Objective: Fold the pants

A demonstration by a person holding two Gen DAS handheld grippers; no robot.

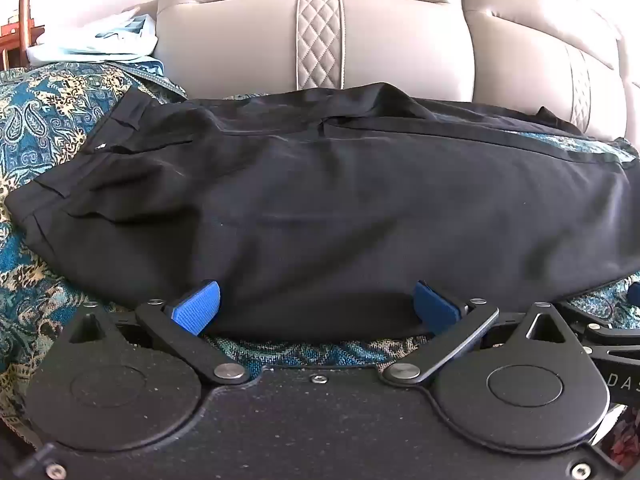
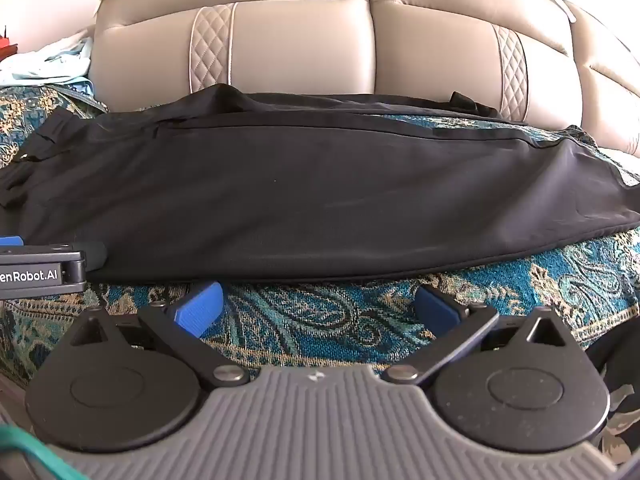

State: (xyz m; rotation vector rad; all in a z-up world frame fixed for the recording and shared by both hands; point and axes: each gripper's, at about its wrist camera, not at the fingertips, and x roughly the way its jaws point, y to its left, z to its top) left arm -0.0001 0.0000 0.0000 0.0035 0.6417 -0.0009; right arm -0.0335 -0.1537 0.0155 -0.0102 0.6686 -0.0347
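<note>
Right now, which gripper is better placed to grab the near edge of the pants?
Left. The left gripper stands open with the pants edge already between its pads. The right gripper is open too, but over bare patterned cover, short of the hem.

matt black cloth pants (image 1: 320,208), smooth leather sofa back (image 1: 248,40), woven paisley cover (image 2: 320,320)

The left wrist camera is sitting on the left gripper (image 1: 316,308), looking forward and downward between its wide-spread jaws, very close to the near edge of the black pants (image 1: 340,208); the right wrist camera is riding the right gripper (image 2: 318,308), facing the same way, slightly farther back, over the patterned teal cover (image 2: 320,320); both views are sharing the pants, the cover and the beige sofa backrest (image 1: 248,40) behind; the right view is catching the left gripper at its left edge.
</note>
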